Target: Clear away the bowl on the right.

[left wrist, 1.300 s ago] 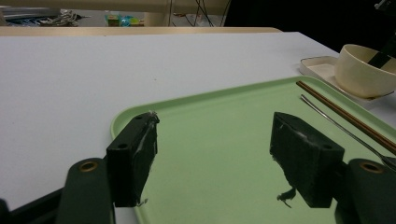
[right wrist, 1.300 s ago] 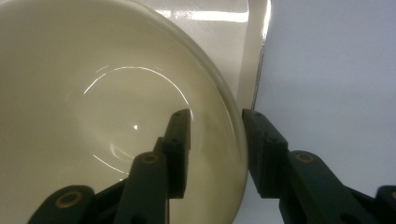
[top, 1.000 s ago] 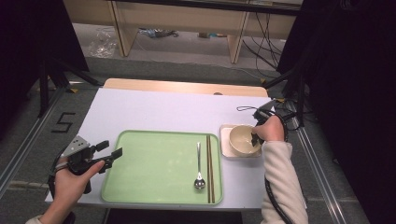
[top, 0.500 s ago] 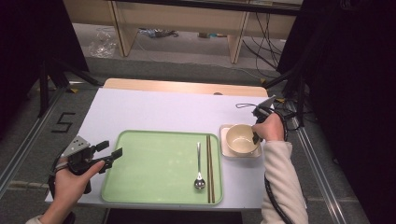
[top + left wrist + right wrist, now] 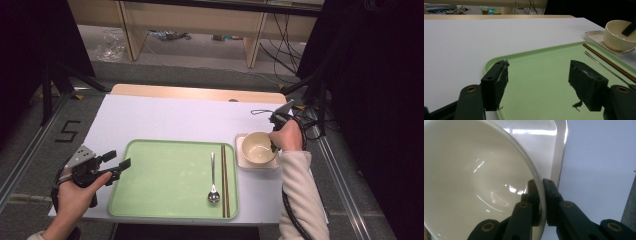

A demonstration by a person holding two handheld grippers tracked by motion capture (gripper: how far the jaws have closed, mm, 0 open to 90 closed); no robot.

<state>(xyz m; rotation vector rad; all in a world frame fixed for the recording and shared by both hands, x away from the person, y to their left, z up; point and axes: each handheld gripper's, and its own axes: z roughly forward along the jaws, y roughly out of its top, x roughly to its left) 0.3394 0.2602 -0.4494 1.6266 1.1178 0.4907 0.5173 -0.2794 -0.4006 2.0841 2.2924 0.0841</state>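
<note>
Bowl [image 5: 481, 177] rim sits pinched between the right gripper's [image 5: 541, 202] 2 just-closed jaws, probably for lifting; left gripper [image 5: 539, 82] gapes empty over the tray [image 5: 544, 75].

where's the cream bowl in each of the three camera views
High view: bowl right of the green tray, on a square plate.
Left gripper view: upper right corner.
Right gripper view: left half, rim pinched by the right gripper.
Shared landmark: the square plate.
</note>
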